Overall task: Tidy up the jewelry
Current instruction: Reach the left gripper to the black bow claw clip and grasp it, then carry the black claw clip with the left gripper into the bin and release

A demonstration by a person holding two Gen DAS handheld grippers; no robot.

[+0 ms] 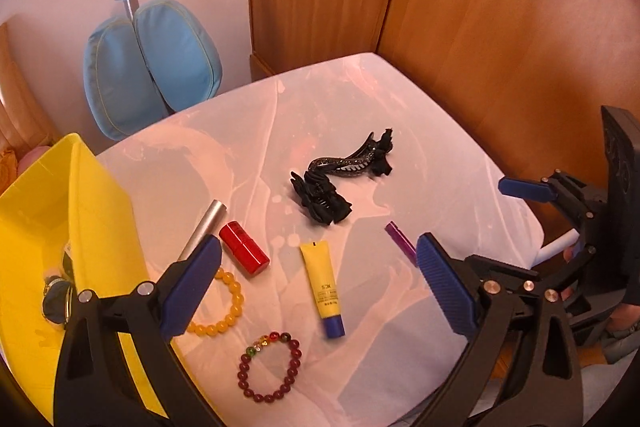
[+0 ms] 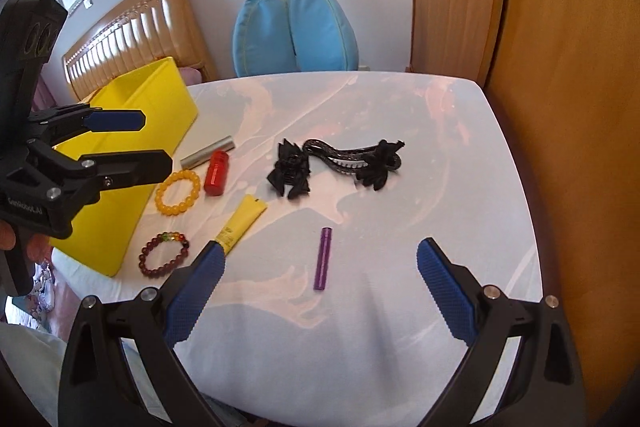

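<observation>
On the white table lie an amber bead bracelet (image 1: 224,307) (image 2: 177,191), a dark red bead bracelet (image 1: 269,367) (image 2: 164,253), two black hair clips (image 1: 344,175) (image 2: 336,163), a red lipstick (image 1: 244,247) (image 2: 216,173), a silver tube (image 1: 202,231) (image 2: 207,155), a yellow cream tube (image 1: 323,287) (image 2: 240,223) and a purple tube (image 1: 401,243) (image 2: 323,259). My left gripper (image 1: 316,287) (image 2: 136,143) is open and empty above the bracelets. My right gripper (image 2: 320,293) (image 1: 472,215) is open and empty over the purple tube.
A yellow bin (image 1: 92,207) (image 2: 152,99) stands at the table's left edge with a few small items inside. A wooden wardrobe (image 1: 480,27) (image 2: 560,67) borders the right side. A blue cushioned chair (image 1: 152,63) (image 2: 296,31) stands behind the table.
</observation>
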